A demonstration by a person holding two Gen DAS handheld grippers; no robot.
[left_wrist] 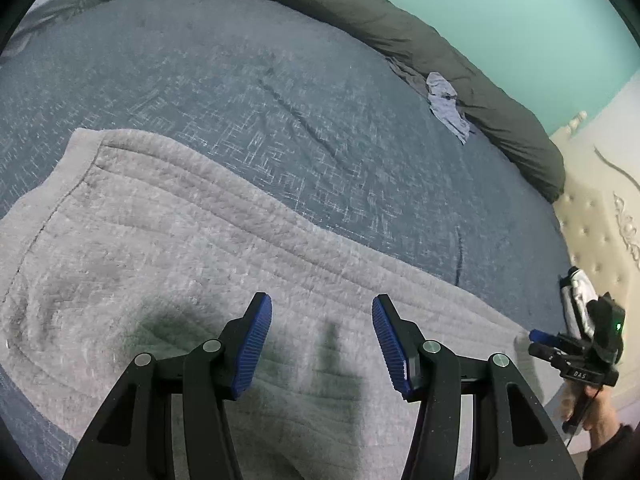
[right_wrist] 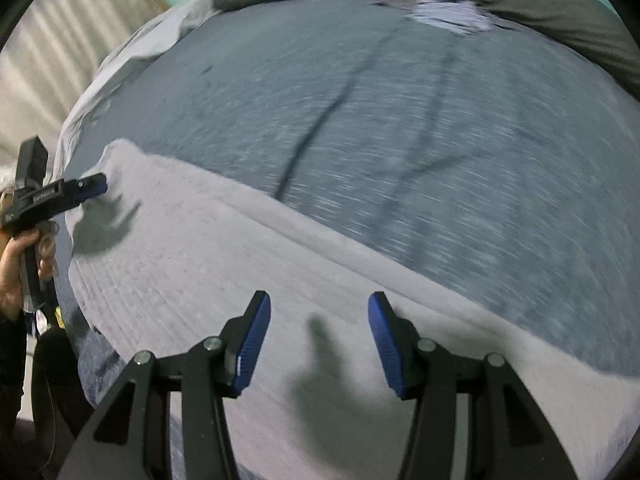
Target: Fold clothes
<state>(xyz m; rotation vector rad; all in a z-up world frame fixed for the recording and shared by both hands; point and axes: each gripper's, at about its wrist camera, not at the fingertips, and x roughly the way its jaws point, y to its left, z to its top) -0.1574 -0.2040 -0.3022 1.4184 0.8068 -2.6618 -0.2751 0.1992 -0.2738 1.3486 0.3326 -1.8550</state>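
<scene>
A fleece garment [left_wrist: 168,248] lies spread along the bed's [left_wrist: 240,92] near edge; a small crumpled cloth [left_wrist: 446,104] sits at the far edge, against a rolled duvet [left_wrist: 420,48].

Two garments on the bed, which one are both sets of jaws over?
The grey fleece garment, spread flat at the bed's near edge. The small pale-blue garment lies crumpled far off by the dark duvet.
</scene>
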